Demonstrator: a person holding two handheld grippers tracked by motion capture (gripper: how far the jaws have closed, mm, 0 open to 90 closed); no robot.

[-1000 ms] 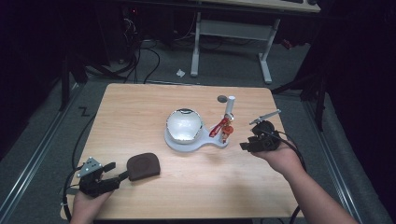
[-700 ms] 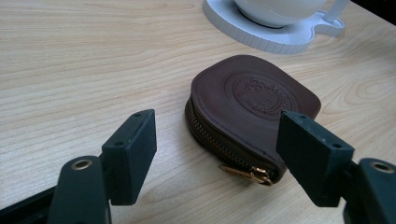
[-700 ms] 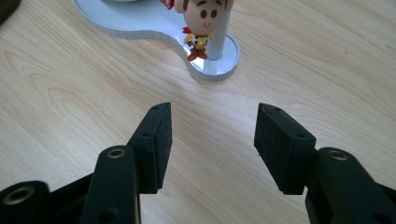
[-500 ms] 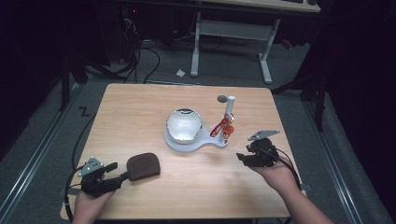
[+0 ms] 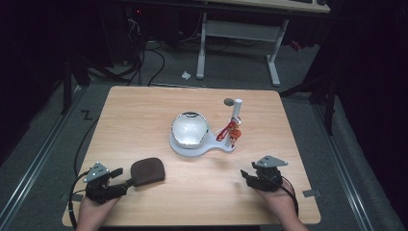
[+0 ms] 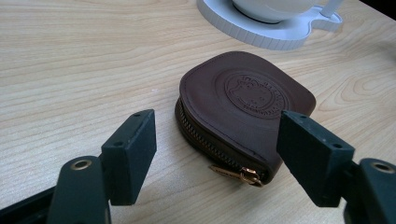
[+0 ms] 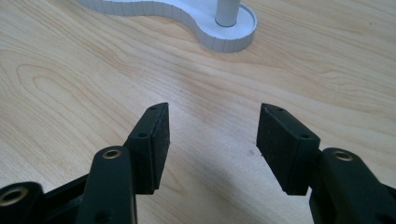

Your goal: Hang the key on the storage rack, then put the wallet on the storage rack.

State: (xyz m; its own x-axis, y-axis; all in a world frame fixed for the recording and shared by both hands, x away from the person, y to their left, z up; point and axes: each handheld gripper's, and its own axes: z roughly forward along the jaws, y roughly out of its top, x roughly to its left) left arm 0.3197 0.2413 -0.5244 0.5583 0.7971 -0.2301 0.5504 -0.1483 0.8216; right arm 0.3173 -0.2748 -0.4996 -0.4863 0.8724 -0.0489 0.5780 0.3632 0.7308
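— Where is the brown pouch (image 5: 148, 171)?
— On the counter (image 5: 144, 120), near left. My left tongs (image 6: 217, 144) are open wide around its zip end, not squeezing it.
— And your right tongs (image 5: 251, 177)?
— Near right, low over bare wood. They have just been opening, with nothing between them. The white stand (image 5: 219, 146) sits farther off.

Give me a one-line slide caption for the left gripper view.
Open left gripper poised at the zipper end of a brown leather pouch on the wooden table.
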